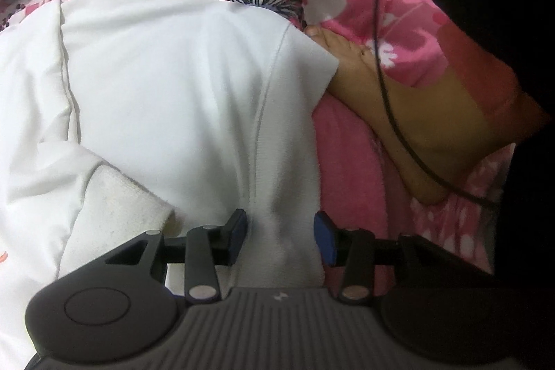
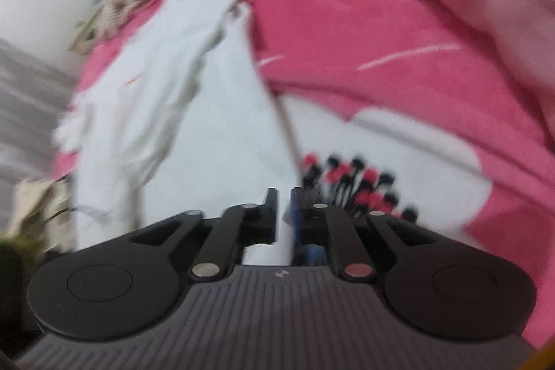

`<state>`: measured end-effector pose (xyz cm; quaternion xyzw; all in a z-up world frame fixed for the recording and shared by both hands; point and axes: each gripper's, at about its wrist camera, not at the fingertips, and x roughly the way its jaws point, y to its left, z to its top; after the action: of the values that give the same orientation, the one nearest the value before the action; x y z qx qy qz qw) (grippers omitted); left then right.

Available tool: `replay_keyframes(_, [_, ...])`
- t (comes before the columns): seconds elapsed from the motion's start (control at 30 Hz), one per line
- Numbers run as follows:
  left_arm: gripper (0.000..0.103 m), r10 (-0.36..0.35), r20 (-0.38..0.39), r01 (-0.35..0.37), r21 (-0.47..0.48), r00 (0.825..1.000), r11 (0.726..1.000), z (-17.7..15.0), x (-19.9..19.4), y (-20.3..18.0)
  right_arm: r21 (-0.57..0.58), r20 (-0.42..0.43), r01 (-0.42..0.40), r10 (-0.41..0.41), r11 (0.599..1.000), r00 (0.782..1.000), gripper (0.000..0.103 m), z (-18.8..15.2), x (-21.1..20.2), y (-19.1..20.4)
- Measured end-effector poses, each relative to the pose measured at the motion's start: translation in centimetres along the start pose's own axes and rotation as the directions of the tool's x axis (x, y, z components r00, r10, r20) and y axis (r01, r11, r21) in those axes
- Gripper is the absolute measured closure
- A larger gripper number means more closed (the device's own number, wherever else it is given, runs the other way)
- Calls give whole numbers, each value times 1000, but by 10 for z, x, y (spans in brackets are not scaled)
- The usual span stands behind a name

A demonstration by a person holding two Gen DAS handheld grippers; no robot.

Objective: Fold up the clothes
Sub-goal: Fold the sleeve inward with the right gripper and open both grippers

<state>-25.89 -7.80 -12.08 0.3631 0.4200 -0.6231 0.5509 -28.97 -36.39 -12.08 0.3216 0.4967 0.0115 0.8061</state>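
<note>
Your left gripper (image 1: 280,236) straddles the white garment (image 1: 180,85) unpinched, right gripper (image 2: 284,214) seemingly narrowly parted; folding barely begun.

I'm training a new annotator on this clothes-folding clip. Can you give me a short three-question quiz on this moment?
1. True or false: the left gripper is clamped on the white garment.
2. What lies by the garment's right edge in the left wrist view? A) a bare foot B) a book C) a cup
3. Fill in: the garment lies on a pink ______ bedspread.

Key:
1. False. Its pads stand apart with the cloth below them, not pinched.
2. A, the foot, with a black cable crossing it.
3. Floral, with white flowers and dark stamens.
</note>
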Motion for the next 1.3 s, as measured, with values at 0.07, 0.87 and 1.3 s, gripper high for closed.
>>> replay_keyframes(0.07, [59,-9,9,9,-11,1000,1000,-2,0,3,-47,-97,-27,22,999,995,66,-9,6,4])
replay_keyframes(0.87, [55,-47,-6,46,-62,999,997,-5,-9,15,-376,-333,128,-263,918,906,95,-36,16,39])
replay_keyframes(1.3, [50,20,225,84,-441,974,894,22,-81,170,-599,157,203,-136,774,978,57,117,22,129])
